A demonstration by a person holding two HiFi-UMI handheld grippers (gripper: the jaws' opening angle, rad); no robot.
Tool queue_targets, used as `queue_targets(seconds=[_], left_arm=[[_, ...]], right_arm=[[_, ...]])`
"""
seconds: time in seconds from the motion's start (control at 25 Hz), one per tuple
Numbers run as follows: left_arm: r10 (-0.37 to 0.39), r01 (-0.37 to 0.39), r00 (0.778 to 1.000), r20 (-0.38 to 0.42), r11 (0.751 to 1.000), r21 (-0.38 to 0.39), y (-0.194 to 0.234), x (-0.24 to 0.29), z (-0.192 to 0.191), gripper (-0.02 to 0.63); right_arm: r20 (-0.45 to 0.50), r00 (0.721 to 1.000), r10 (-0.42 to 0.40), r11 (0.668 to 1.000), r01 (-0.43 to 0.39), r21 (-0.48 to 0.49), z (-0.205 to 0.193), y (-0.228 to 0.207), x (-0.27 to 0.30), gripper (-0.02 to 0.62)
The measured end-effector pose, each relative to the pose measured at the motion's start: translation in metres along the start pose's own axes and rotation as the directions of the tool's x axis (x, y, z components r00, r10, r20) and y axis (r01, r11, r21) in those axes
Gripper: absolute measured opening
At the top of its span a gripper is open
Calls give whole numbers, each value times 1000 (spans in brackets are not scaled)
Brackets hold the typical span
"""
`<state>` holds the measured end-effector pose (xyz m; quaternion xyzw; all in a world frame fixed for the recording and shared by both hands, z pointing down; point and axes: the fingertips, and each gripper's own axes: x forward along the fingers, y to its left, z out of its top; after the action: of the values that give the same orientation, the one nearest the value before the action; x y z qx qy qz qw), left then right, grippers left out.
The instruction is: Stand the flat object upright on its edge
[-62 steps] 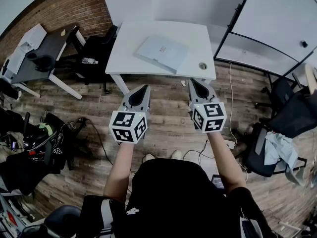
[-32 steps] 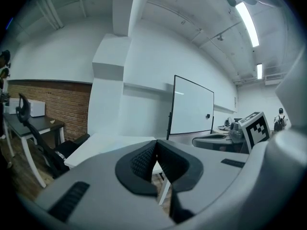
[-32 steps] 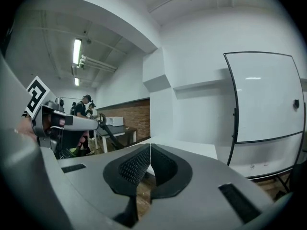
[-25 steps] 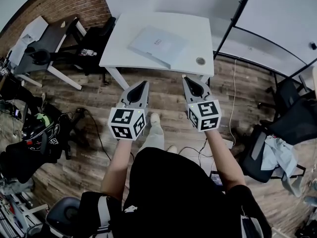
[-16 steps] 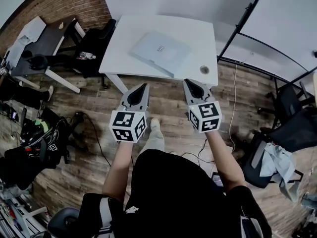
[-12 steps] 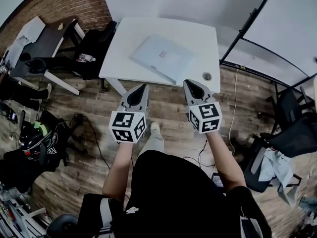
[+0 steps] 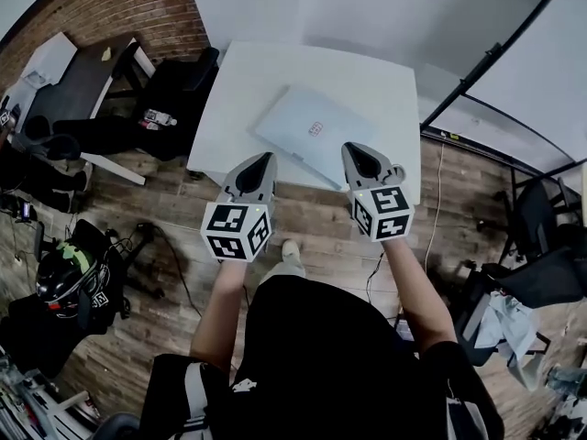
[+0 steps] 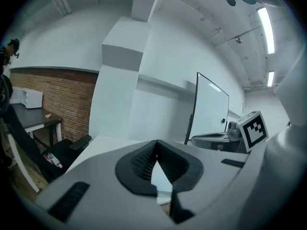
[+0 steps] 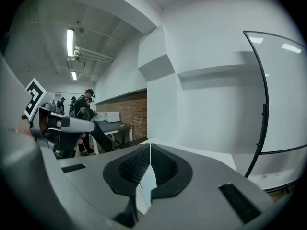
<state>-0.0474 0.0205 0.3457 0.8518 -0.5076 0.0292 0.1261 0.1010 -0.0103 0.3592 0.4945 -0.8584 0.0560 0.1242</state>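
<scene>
A flat pale-blue laptop-like slab (image 7: 315, 136) lies closed on a white table (image 7: 248, 81) in the head view, turned at an angle. My left gripper (image 7: 266, 159) hovers at the table's near edge, left of the slab's near corner, jaws shut and empty. My right gripper (image 7: 353, 150) hangs over the slab's near right edge, also shut with nothing in it. In the left gripper view my left gripper (image 8: 156, 142) has its pads pressed together, the white table (image 8: 103, 145) beyond. The right gripper view shows my right gripper (image 9: 150, 145) closed as well.
A round cable hole sits in the table's near right corner, hidden behind my right gripper. A dark desk (image 7: 87, 76) and black chair (image 7: 179, 85) stand left of the table. A whiteboard frame (image 7: 514, 44) stands to the right. People stand far left (image 9: 86, 104).
I have walked up to the white table: both shut grippers went from over the wood floor to the table's near edge, and the slab now lies just ahead of them.
</scene>
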Motion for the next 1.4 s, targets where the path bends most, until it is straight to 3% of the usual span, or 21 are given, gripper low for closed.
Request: queue_targets(seconds=[0.4,0.76,1.12,1.4], left_arm=[[-21,19,999,-35,999,-40,66,50,12,14],[-70,65,994,-84,996,-58,69,90,-4,14],[1,-12,991,-136,997,-81,68,120,-25,14],[90,-109,984,-155,987,-115,55,138,-41,14]], right_arm=[[-39,999,-34,999,34,-5,19,-17,77,41],[-111,992,-59,998,60,9,-5,-47,104,41],[-186,983,4,999,4,41,-35,-88,126,43],[-260,956,138,990,-131,43,-58,-102,149,43]])
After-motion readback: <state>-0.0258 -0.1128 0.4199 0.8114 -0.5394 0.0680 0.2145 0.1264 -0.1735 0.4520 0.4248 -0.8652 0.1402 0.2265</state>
